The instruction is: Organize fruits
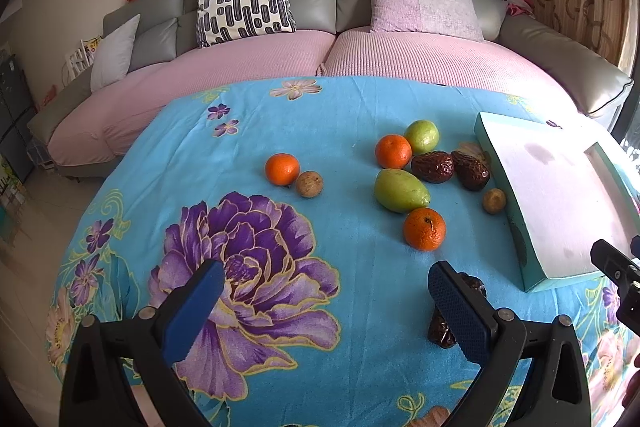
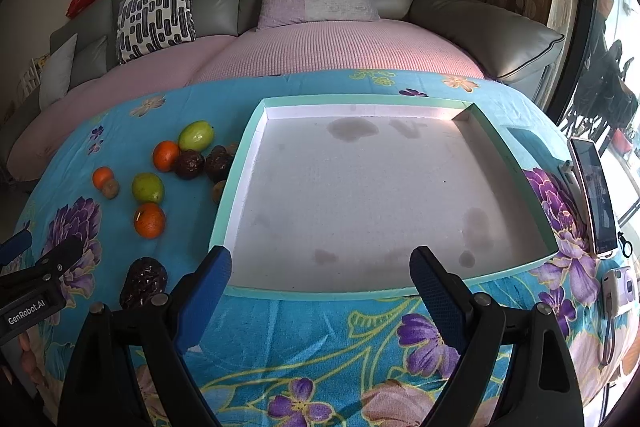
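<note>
Here: left gripper (image 1: 324,291) spread wide and empty, right gripper (image 2: 320,277) likewise, poised over the bare tray (image 2: 256,123). Ahead of the left fingers, nearest orange (image 1: 424,229) (firm, round, roll-prone): best pinched gently across its middle.

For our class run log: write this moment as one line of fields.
left gripper: open, empty | right gripper: open, empty | tray: empty | fruits: loose on cloth
</note>
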`<state>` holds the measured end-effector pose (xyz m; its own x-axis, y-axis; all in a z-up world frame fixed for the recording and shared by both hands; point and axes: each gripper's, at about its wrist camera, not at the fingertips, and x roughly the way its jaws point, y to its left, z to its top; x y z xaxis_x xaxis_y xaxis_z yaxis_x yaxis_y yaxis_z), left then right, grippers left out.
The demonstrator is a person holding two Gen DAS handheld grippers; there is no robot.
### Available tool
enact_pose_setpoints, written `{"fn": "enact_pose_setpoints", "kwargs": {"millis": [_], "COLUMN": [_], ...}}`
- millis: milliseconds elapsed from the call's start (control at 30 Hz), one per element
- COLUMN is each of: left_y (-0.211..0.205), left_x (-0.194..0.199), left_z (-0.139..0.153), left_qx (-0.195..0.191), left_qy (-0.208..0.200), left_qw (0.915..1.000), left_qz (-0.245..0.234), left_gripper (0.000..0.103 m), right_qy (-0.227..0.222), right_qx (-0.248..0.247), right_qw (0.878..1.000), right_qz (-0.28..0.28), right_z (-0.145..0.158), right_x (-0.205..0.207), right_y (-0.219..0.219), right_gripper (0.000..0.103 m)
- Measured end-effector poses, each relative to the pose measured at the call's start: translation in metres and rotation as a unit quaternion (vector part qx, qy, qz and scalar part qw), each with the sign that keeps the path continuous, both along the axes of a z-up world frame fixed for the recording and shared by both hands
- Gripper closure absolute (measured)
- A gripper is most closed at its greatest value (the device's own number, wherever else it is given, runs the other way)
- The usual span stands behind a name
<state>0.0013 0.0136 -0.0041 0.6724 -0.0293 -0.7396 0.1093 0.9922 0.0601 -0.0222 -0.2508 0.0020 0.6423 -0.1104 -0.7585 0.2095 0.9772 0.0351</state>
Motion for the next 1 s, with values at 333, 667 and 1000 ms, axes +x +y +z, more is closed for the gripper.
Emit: {"fn": "enact_pose_setpoints", "kwargs": {"millis": [333,667,1000], "left_y": [0.009,0.037,0.056], "left_x": [0.004,0.014,0.04], "left_z": [0.005,0.022,0.033], "left_qx": [-0.007,-0.011,-0.018], "left_qy": [-0.006,-0.024,-0.048], "left_qw": [0.9999,0.9988,0.9963], "left_qz": [0.006,0.041,0.069], "left_gripper": [0.0,0.0,0.0], "right_qy": [0.003,-0.015,-0.029], "right_qx": [0.0,0.012,0.045], "right_qw": [1.0,0.998,0.993], "right_qz": [0.009,0.053,0.107], "right_z": [0.004,0.014,0.013], "right_x": [0.005,0.013,0.025], "right_y": [0.009,0.035,0.065], "right_gripper": [0.012,0.012,0.012]}}
